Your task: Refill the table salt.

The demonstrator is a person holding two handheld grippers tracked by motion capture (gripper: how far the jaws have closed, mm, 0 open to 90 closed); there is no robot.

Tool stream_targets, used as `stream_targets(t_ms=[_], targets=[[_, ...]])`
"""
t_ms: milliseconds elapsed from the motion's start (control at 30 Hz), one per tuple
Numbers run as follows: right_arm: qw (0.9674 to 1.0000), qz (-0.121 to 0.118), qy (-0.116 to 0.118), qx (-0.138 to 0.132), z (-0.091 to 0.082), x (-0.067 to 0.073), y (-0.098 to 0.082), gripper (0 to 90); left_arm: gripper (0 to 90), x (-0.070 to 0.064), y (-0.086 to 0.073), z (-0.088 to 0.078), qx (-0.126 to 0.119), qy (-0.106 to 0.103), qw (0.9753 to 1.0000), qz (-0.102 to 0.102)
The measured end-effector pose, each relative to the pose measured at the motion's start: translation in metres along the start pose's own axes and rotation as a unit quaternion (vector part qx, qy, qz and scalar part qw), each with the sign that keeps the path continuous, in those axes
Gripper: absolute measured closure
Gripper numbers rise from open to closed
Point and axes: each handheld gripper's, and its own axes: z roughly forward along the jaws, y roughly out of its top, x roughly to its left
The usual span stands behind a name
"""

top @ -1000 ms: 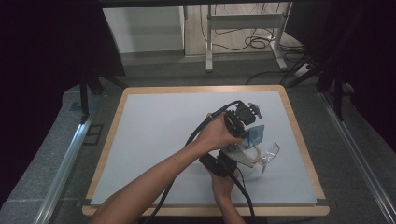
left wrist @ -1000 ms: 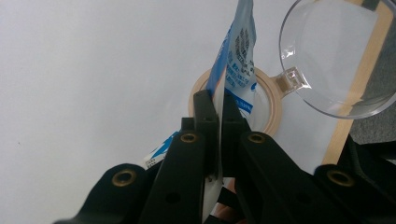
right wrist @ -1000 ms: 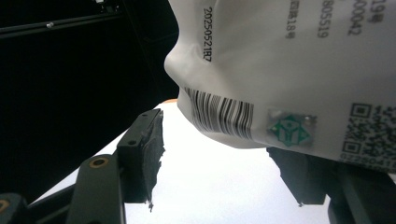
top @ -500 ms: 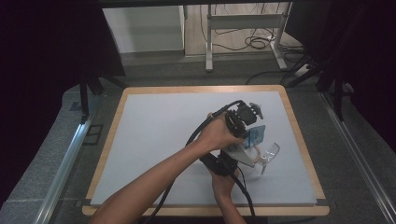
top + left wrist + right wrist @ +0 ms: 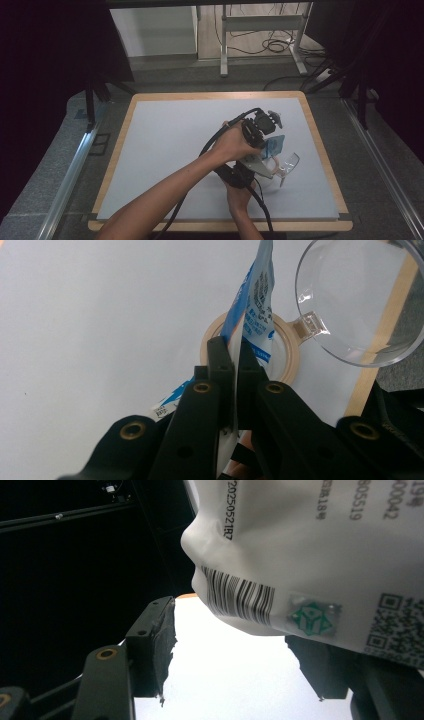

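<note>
While clamped on the blue packet (image 5: 252, 315), left jaws near the table's right edge (image 5: 320, 145).

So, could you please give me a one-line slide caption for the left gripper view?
Left gripper pinching a blue-and-white sachet above a round container opening, its clear hinged lid open.

The packet (image 5: 274, 146) stands just left of the lid (image 5: 288, 163), over the ring (image 5: 291, 347), on the mat's (image 5: 170, 150) right half, near the board's (image 5: 320, 145) right edge.
</note>
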Motion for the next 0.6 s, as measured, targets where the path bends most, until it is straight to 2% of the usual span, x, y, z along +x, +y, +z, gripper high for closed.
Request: stream_targets(t_ms=[600], targets=[[1.0,-0.001,0.0,0.001,0.0,-0.0015,-0.0023,38.4,90.0,-0.0003,0.0006,0.0041,0.005,0.001,1.0,0.004]])
